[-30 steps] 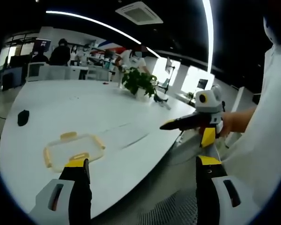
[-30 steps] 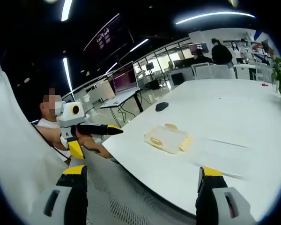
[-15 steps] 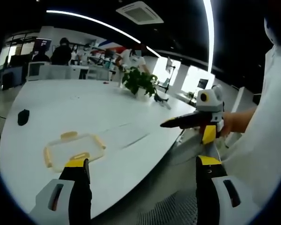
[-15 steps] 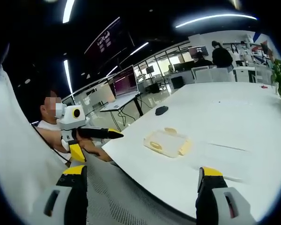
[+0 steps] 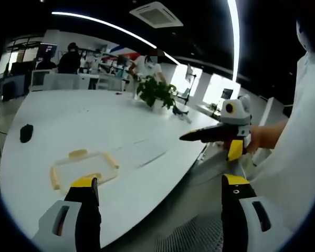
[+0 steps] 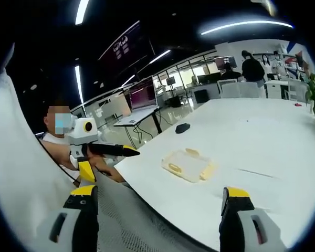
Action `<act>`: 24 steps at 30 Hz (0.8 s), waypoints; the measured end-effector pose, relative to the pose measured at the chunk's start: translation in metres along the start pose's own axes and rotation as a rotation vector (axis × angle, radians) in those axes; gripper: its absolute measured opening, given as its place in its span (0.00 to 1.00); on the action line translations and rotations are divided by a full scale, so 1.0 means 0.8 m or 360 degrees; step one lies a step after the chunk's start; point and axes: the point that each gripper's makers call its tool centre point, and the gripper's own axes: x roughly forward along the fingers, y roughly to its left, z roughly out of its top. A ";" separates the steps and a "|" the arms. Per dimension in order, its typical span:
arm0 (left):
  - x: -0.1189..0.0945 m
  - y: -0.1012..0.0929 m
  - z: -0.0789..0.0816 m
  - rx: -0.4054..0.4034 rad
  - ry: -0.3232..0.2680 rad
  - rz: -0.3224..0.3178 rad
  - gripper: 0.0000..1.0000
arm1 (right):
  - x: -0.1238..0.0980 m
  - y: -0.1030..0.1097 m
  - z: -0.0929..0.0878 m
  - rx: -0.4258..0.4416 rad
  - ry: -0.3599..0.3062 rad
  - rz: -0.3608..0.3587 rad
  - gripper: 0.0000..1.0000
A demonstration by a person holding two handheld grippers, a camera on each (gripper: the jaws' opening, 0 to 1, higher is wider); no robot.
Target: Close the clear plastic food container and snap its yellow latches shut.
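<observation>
A clear plastic food container (image 5: pixel 83 165) with yellow latches lies flat on the white table (image 5: pixel 94 121), near its front edge. My left gripper (image 5: pixel 160 181) hangs open off the table edge, its left jaw just in front of the container, nothing between the jaws. In the right gripper view the container (image 6: pixel 188 165) lies ahead on the table (image 6: pixel 262 136), well beyond my open right gripper (image 6: pixel 159 191). Each gripper shows in the other's view: the right gripper (image 5: pixel 220 134) coming in from the right, the left gripper (image 6: pixel 102 149) from the left. Whether the lid is seated I cannot tell.
A black mouse (image 5: pixel 25 132) lies at the table's far left, and a potted plant (image 5: pixel 156 92) stands at the back. People (image 5: pixel 68 59) stand by desks beyond. A grey mesh surface (image 6: pixel 126 220) lies below the grippers, and the person's white clothing (image 5: pixel 299 157) is close by.
Both views have shifted slightly with the hands. The container lies where it was. Both grippers stay open and hold nothing.
</observation>
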 end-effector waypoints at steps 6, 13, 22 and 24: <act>-0.001 0.007 0.007 0.0042 -0.0001 0.0013 0.96 | 0.002 -0.008 0.013 -0.0069 -0.0020 -0.0024 0.99; -0.005 0.022 0.018 0.0070 0.0002 0.0031 0.95 | 0.010 -0.012 0.024 -0.0121 -0.0006 0.0000 0.99; -0.003 0.037 0.025 0.0087 0.0025 0.0029 0.96 | 0.023 -0.015 0.039 -0.0142 -0.0023 0.0031 0.98; -0.003 0.039 0.026 0.0095 0.0025 0.0029 0.96 | 0.026 -0.016 0.039 -0.0150 -0.0014 0.0033 0.98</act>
